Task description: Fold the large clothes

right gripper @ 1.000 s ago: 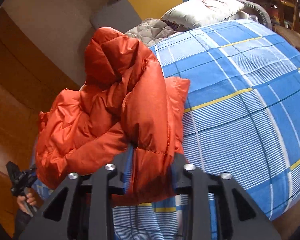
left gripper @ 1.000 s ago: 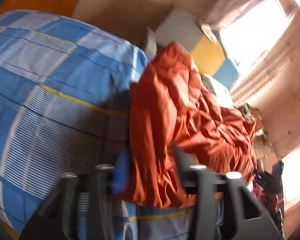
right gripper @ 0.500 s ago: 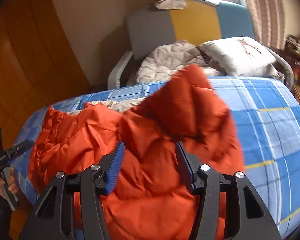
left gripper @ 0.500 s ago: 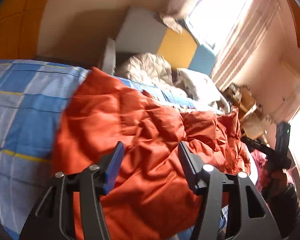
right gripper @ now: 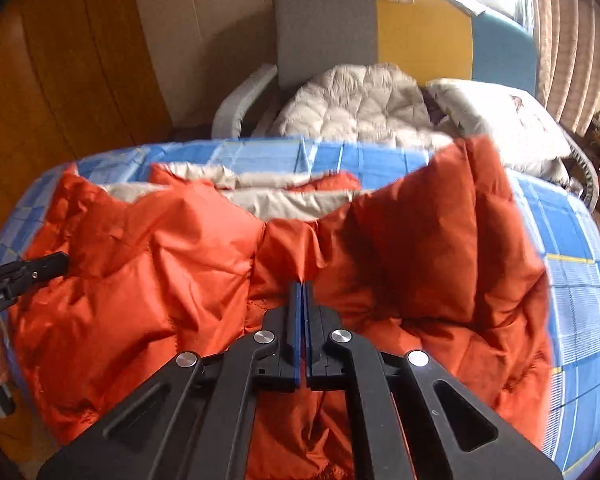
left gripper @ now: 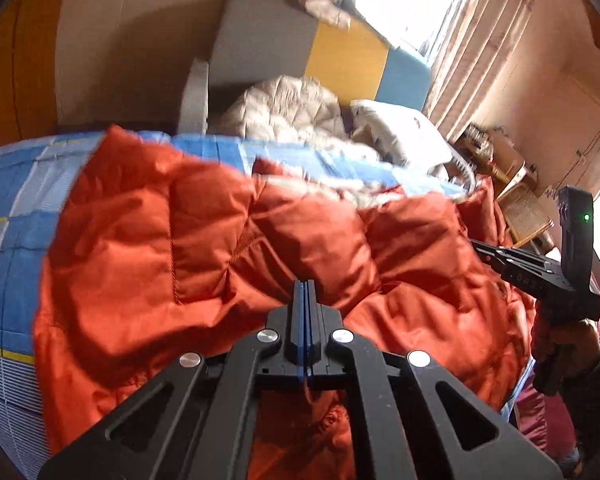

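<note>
Left gripper (left gripper: 305, 292): jaws pressed together, pinching a fold of the orange jacket (left gripper: 220, 248). Right gripper (right gripper: 301, 294): likewise clamped on the jacket's near edge. Jacket lies spread on the blue checked bedspread (right gripper: 580, 300), grey lining up. Beyond: quilted blanket (right gripper: 360, 108), pillow (right gripper: 500, 116), headboard (right gripper: 420, 36).

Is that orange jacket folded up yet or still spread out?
Still spread out: the orange jacket lies rumpled across the blue checked bed, its grey lining showing.
</note>
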`<control>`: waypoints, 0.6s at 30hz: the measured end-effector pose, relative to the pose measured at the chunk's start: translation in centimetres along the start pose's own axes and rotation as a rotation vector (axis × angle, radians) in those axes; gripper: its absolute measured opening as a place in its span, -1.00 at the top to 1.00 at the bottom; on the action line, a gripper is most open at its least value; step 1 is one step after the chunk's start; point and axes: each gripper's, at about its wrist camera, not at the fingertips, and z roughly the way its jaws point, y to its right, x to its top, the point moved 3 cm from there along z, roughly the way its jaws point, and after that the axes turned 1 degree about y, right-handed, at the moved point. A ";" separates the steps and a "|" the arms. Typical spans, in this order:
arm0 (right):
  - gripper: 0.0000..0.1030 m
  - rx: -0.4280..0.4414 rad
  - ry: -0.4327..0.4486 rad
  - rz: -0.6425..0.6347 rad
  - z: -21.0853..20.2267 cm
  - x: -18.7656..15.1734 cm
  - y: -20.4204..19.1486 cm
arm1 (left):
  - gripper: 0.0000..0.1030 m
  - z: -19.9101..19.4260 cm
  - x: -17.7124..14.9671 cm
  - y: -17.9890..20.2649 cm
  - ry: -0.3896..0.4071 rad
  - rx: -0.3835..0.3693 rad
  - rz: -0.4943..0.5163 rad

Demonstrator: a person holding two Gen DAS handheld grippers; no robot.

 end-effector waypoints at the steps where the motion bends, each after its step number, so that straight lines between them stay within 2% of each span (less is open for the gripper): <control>1: 0.98 0.004 0.018 0.001 -0.6 0.2 0.0 | 1.00 -0.5 0.2 0.0 0.018 -0.001 -0.001; 6: 0.98 -0.002 0.105 0.005 -3.4 1.8 -0.2 | 1.00 -3.5 2.2 -0.2 0.131 0.000 -0.018; 9: 0.98 -0.016 0.146 0.016 -4.2 2.9 0.0 | 1.00 -3.9 3.5 -0.3 0.160 0.020 -0.020; 14: 0.98 -0.051 0.153 0.040 -2.8 4.3 0.4 | 1.00 -1.7 5.2 -0.6 0.150 0.066 -0.023; 18: 0.99 -0.108 0.138 0.040 -0.1 4.9 0.4 | 1.00 0.9 5.8 -1.6 0.120 0.117 -0.034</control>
